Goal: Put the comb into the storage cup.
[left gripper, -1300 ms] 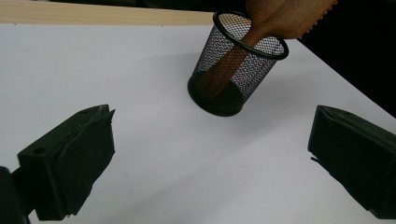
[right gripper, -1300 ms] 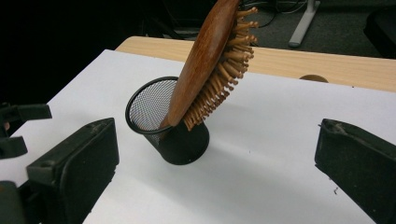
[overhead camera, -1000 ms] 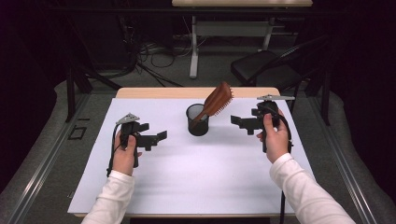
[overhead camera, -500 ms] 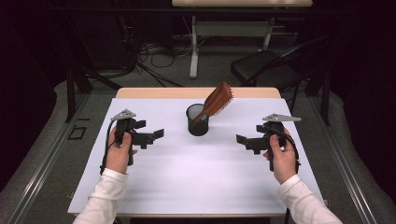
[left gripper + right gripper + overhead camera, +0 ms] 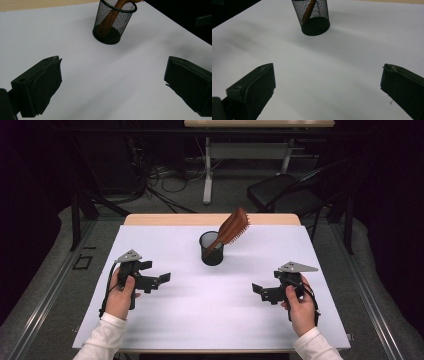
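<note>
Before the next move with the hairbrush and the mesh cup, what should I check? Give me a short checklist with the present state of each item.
1. Left gripper open: ok, jaws stand wide apart in the left gripper view.
2. Right gripper open: ok, jaws wide apart.
3. Both grippers empty: ok, nothing between the jaws.
4. Mesh cup upright on the table: ok.
5. Hairbrush in the cup, handle down: ok, it leans to the right with the head above the rim.
6. Hairbrush steady enough not to tip the cup: cannot tell.
</note>
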